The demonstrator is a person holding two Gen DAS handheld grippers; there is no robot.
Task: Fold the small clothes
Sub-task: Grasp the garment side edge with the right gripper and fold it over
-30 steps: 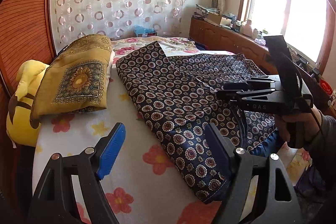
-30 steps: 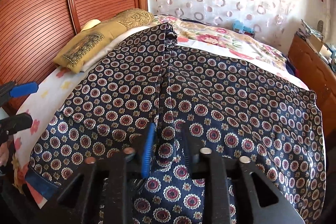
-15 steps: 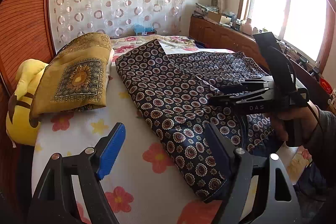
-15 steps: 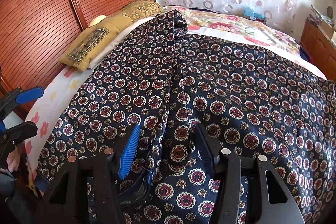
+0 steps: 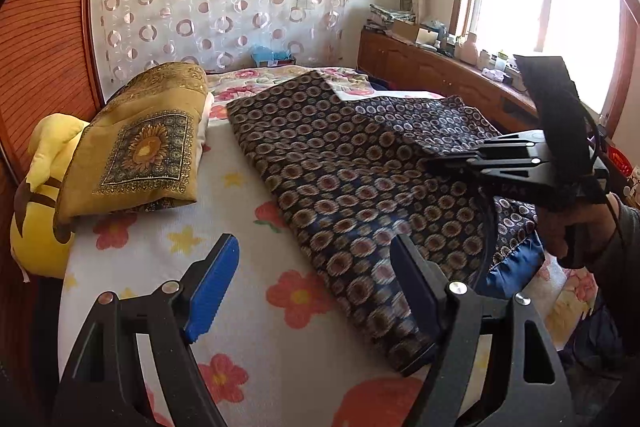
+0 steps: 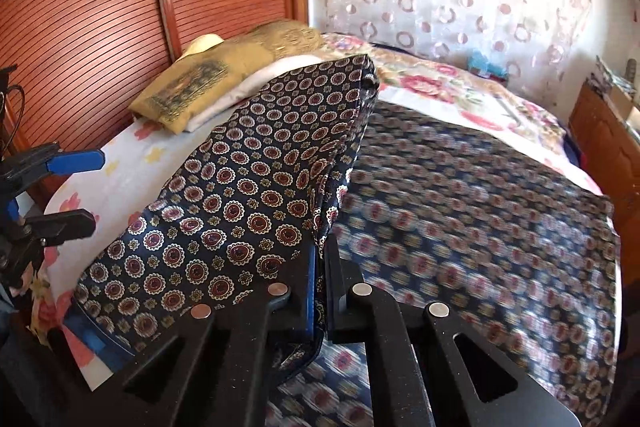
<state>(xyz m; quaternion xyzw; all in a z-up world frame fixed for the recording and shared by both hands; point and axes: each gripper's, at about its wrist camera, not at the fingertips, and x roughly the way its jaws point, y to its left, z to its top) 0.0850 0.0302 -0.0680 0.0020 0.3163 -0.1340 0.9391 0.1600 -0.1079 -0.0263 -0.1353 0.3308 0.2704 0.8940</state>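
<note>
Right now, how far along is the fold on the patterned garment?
Early. Done: the patterned garment lies spread on the bed, its left part already doubled over. In hand: the right gripper is shut on the near edge of that layer, lifting it. The left gripper is open over the bed, holding nothing. Left: carry the fold across and finish.

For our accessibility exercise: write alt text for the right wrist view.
The right gripper is shut on a fold of dark patterned cloth spread over a flowered bed. A gold pillow lies beyond, by a wooden headboard.
</note>
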